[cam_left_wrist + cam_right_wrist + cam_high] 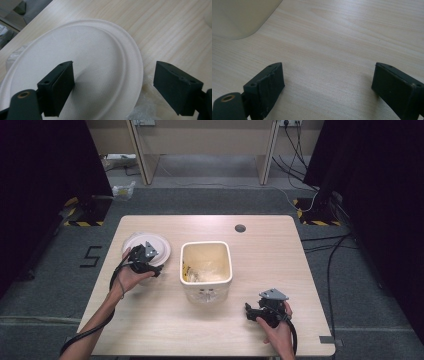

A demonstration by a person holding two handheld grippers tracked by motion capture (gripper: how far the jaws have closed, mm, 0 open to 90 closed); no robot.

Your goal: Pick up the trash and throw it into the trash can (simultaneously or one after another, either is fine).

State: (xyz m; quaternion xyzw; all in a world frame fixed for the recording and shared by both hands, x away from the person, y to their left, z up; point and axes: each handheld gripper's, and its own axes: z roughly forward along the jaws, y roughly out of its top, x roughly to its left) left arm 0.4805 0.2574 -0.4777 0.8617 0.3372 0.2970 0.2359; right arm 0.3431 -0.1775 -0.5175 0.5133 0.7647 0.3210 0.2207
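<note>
We hold the left gripper (pixel 113 85) w/ jaws wide, straddling the paper plate's (pixel 75 62) rim, prob. for an edge grab. Right gripper (pixel 327 87), also spread, empty, idles beside the bin (pixel 206 270).

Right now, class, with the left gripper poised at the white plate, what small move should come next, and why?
Probably close the left gripper on the plate's rim. Its jaws stand open, one over the white plate and one past its edge above the table, so the rim lies between them. The right gripper is open over bare wood near the bin.
</note>
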